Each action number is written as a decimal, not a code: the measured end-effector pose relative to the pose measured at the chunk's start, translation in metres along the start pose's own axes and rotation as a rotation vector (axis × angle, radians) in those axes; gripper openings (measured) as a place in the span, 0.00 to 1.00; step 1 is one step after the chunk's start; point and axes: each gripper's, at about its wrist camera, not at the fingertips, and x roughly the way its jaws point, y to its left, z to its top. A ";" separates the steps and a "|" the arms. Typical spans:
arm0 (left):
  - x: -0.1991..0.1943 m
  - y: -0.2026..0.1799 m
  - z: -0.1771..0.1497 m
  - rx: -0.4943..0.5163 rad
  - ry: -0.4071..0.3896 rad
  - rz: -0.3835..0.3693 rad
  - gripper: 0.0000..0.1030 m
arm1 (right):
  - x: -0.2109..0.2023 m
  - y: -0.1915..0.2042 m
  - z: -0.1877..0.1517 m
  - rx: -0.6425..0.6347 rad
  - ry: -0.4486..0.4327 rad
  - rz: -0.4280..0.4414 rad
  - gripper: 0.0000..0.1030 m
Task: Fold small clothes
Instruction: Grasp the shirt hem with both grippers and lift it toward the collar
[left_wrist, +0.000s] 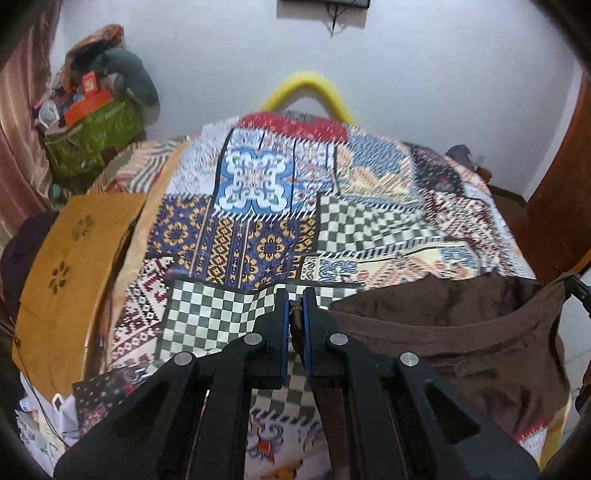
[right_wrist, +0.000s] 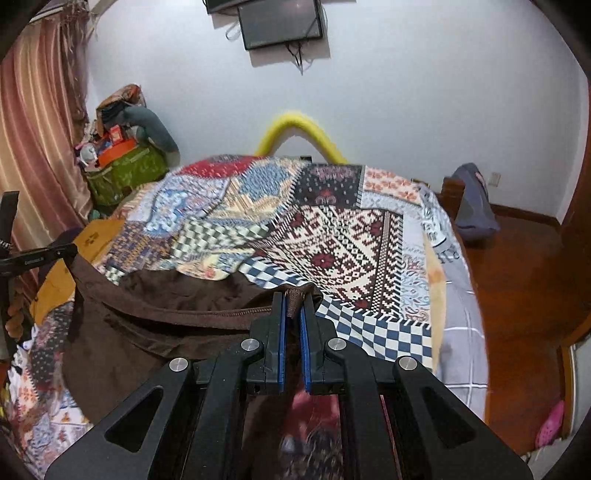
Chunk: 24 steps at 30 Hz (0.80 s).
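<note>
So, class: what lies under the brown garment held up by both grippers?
Under the brown garment lies the patchwork bedspread; the patches directly beneath the cloth are covered and cannot be seen.

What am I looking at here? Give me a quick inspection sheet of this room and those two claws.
Surface: bed under a patchwork cover, wrinkled.
Job's things: one brown garment, stretched between both claws above the cover.
Clutter: green bag heaped with odds and ends by the curtain; papers beside the bed; wooden board at the bed's edge.
Grippers: left claw shut on a garment edge; right claw shut on another edge.
Cables: wires hang under the wall screen.
Surroundings: white wall, yellow curved tube behind the bed, wooden floor, pink shoe.
</note>
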 end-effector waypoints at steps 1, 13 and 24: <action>0.009 0.000 0.001 0.001 0.010 0.001 0.06 | 0.007 -0.002 0.000 0.002 0.009 0.000 0.06; 0.021 -0.010 0.003 0.036 -0.006 0.036 0.33 | 0.027 -0.016 0.006 0.044 0.024 -0.008 0.21; 0.010 -0.061 -0.051 0.307 0.050 0.031 0.54 | -0.005 0.022 -0.008 -0.088 0.027 0.043 0.34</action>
